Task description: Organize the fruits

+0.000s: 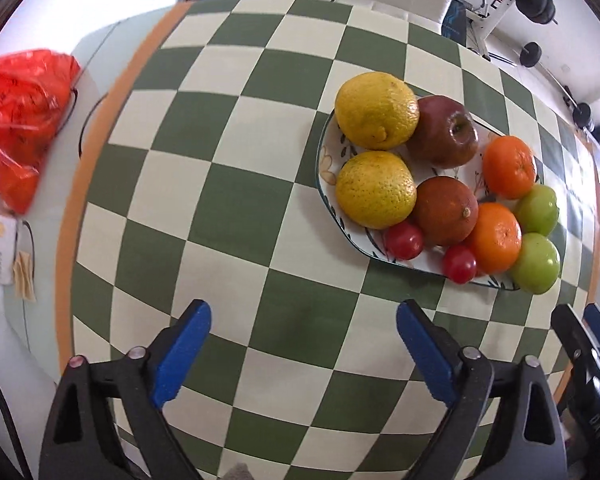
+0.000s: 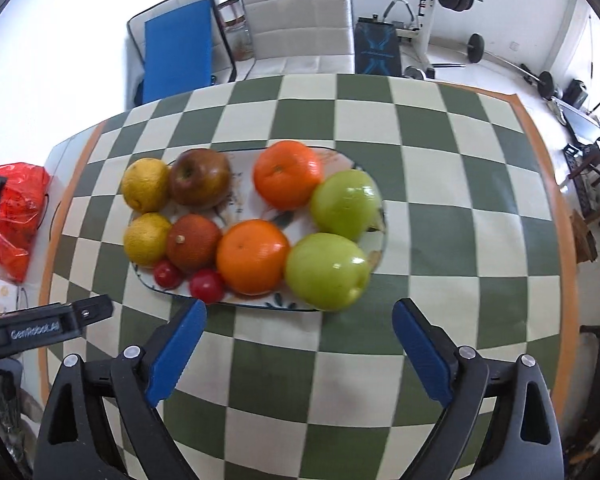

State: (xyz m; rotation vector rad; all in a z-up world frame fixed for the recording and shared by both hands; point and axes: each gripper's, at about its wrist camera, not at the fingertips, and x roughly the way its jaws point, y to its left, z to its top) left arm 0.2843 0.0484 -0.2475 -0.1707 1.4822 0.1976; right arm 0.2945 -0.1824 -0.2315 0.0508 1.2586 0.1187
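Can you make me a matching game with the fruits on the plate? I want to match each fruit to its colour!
Fruits:
1. round bumpy lemon
2. shiny apple with a stem dimple
3. smooth round mandarin
4. small cherry tomato

Colours:
A. bright orange
B. dark brownish red
C. yellow
D. bright red

Pairs: 1-C, 2-B, 3-A, 4-D

Bright, even daylight in both views; white walls at the top blow out. Strong fisheye bending: checkered tablecloth squares bow outward, dark vignette at the corners. Glare spots on the red apple and green apples. Green apples soft with motion blur in the right wrist view. Shadows faint, short, under the plate rim.
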